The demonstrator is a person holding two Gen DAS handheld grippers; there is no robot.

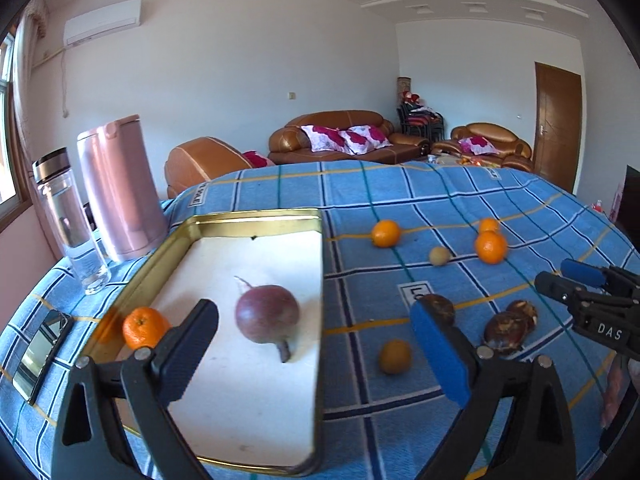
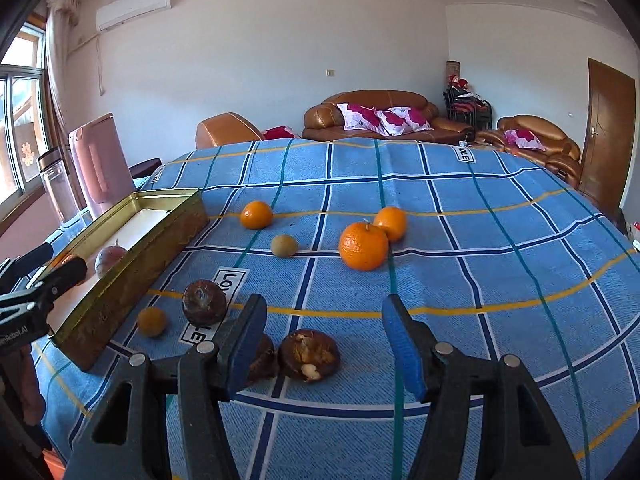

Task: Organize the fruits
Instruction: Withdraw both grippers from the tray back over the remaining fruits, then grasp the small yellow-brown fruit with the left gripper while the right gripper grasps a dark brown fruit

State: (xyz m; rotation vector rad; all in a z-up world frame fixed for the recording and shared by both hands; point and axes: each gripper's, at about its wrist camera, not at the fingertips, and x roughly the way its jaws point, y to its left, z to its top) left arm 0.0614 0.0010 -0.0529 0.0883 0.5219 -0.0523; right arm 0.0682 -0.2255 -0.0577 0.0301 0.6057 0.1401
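Tin tray (image 1: 256, 216) at left holds a tangerine (image 1: 144, 327) and purple passion fruit (image 1: 267, 319); our left gripper (image 1: 316, 354) gapes wide above it, empty. Rightward, oranges (image 2: 363, 246) and brown fruits (image 2: 309, 355) lie on the cloth (image 2: 480, 240); our right gripper (image 2: 324, 350) hovers part-open, empty.

Fruits (image 2: 363, 246) scattered; two in tin (image 1: 256, 216)

The left gripper (image 1: 316, 344) points forward and slightly downward, its jaws spread wide with nothing between them; one finger (image 1: 192, 356) is black on its outer face, the other shows a blue pad (image 1: 440, 356). The right gripper (image 2: 324, 344) tilts down likewise, jaws moderately apart and empty, both blue pads facing inward. Each gripper appears at the edge of the other's view, well apart.
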